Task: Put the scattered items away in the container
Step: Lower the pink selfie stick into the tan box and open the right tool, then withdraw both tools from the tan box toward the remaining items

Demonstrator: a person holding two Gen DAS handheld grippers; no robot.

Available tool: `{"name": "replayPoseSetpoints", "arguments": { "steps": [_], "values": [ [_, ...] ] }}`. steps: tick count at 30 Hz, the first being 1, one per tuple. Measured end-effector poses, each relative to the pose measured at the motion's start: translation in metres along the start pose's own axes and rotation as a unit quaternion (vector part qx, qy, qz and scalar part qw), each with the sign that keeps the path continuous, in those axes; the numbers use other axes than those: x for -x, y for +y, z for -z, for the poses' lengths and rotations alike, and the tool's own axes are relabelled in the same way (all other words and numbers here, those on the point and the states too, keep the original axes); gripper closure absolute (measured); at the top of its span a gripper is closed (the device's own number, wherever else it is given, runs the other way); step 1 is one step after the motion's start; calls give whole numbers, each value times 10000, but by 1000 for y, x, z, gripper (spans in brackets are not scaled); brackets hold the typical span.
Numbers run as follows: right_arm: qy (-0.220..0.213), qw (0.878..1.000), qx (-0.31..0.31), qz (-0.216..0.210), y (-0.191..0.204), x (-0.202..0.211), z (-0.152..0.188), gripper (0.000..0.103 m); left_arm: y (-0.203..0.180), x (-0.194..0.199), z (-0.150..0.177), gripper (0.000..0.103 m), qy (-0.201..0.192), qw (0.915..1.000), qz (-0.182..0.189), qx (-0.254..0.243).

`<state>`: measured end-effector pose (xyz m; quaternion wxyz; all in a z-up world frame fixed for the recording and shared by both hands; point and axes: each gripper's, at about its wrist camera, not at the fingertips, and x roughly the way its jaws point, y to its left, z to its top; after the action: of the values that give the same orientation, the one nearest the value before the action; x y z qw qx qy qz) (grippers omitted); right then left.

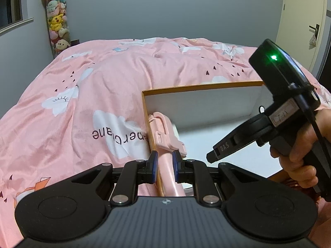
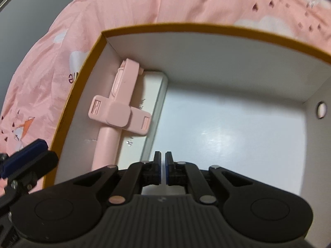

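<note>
One open cardboard box (image 2: 206, 28), white inside with an orange-brown rim, sits on a bed covered by one pink quilt (image 1: 86, 86) printed with white clouds. Inside the box I count two things: one pink plastic selfie stick (image 2: 122, 105) with a cross-shaped phone clamp, and under it one flat white carton (image 2: 144, 107). Both lie along the left wall of the box, and the head of the stick reaches the far left corner. The rest of the box floor is bare.

The left gripper (image 1: 164, 165) reaches over the left wall of the box, and its two blue-padded fingers (image 1: 154, 163) pinch the round pink handle of the selfie stick between them. The right gripper (image 2: 163, 167) is above the box floor, pointing steeply down. Its two fingers (image 2: 157, 166) are pressed almost together, with only a thin gap and nothing between them. A person's hand (image 1: 306, 150) holds the black handle of this right gripper, and one green light (image 1: 273, 57) shines on its body.

In the far left corner of the room stands one tall clear tube (image 1: 56, 20) filled with several plush toys.
</note>
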<state>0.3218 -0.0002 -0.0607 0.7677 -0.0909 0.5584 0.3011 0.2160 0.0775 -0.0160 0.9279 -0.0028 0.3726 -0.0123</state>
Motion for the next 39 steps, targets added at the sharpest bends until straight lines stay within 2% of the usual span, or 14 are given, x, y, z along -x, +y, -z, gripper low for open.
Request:
{"name": "replayPoseSetpoints", "arguments": {
  "steps": [4, 8, 11, 18, 22, 26, 33, 39],
  "values": [
    [-257, 9995, 94, 125, -1, 17, 7, 78, -2, 6, -2, 85, 42, 9999, 14, 92],
    [-435, 9988, 126, 187, -1, 31, 9, 72, -4, 14, -3, 85, 39, 9998, 72, 163],
    [-572, 9981, 180, 171, 4, 43, 16, 64, -5, 21, -3, 85, 58, 9996, 141, 252],
    [-936, 9947, 331, 279, 15, 72, 30, 62, -8, 41, -5, 84, 43, 9988, 230, 435],
    [-1089, 9925, 380, 399, 20, 86, 38, 62, -12, 54, -6, 76, 14, 9983, 289, 507],
    [-1428, 9872, 406, 586, 26, 106, 52, 62, -14, 66, -3, 76, -7, 9978, 278, 603],
    [-2197, 9720, 545, 629, 35, 150, 99, 62, -21, 83, 11, 76, -16, 9972, 314, 681],
    [-2445, 9681, 330, 436, 25, 169, 147, 62, -30, 97, 30, 76, 43, 9969, 444, 649]
  ]
}}
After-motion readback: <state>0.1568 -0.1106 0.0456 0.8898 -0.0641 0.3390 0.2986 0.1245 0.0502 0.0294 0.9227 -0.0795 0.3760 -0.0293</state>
